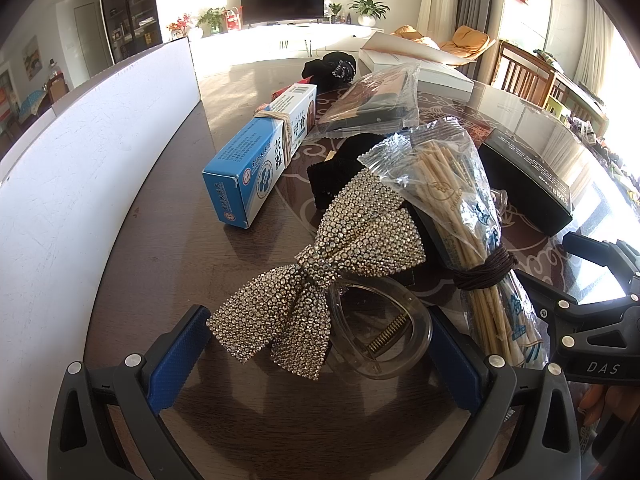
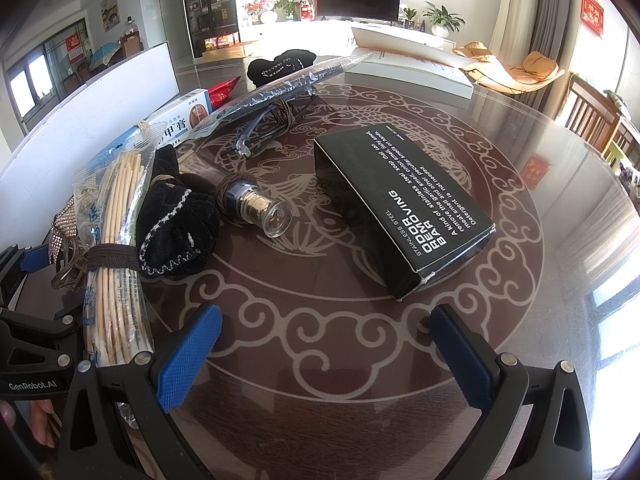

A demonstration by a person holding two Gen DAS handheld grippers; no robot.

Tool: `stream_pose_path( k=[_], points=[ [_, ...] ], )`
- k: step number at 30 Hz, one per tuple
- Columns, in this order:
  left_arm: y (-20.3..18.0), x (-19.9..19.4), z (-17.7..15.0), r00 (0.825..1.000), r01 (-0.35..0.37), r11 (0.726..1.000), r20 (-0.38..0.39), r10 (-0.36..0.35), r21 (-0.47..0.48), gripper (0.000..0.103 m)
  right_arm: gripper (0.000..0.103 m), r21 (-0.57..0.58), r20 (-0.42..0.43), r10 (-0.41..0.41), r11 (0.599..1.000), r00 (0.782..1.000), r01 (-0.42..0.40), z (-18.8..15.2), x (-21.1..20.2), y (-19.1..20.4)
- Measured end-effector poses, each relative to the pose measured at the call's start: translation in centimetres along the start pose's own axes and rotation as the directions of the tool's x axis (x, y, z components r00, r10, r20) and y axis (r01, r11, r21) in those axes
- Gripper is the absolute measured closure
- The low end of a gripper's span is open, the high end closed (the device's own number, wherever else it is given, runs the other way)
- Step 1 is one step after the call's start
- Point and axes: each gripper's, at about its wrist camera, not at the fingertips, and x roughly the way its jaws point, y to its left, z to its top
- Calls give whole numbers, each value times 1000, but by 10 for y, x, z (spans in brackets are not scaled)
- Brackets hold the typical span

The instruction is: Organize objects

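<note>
Room: living room behind my desk (image 1: pixel 168 216), a dark television (image 1: pixel 282 2) on the far wall, potted plants beside it.
Left view, tool: my left tool (image 1: pixel 320 344) has its blue pads wide apart, one on each side of the hair clip.
Left view, hair clip: a sparkly bow hair clip (image 1: pixel 340 252) lies on the desk between the pads; I cannot tell if either pad touches it.
Left view, neighbours: a bag of sticks (image 1: pixel 460 216) tied with brown cord lies just right of it, a blue box (image 1: pixel 260 156) to the left.
Right view, tool: my right tool (image 2: pixel 328 352) is spread open over bare desk, holding nothing.
Right view, ahead: a black box (image 2: pixel 404 208), a small glass bottle (image 2: pixel 264 208), a black velvet pouch (image 2: pixel 176 232).
</note>
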Motion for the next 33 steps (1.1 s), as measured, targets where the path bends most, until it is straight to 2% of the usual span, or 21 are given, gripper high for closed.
stream_pose_path(
  k=[33],
  points=[
    [0, 0, 0, 1000, -1, 1000, 0, 1, -2, 0, 0, 1, 0, 0, 1000, 1000, 0, 0, 0, 0]
  ],
)
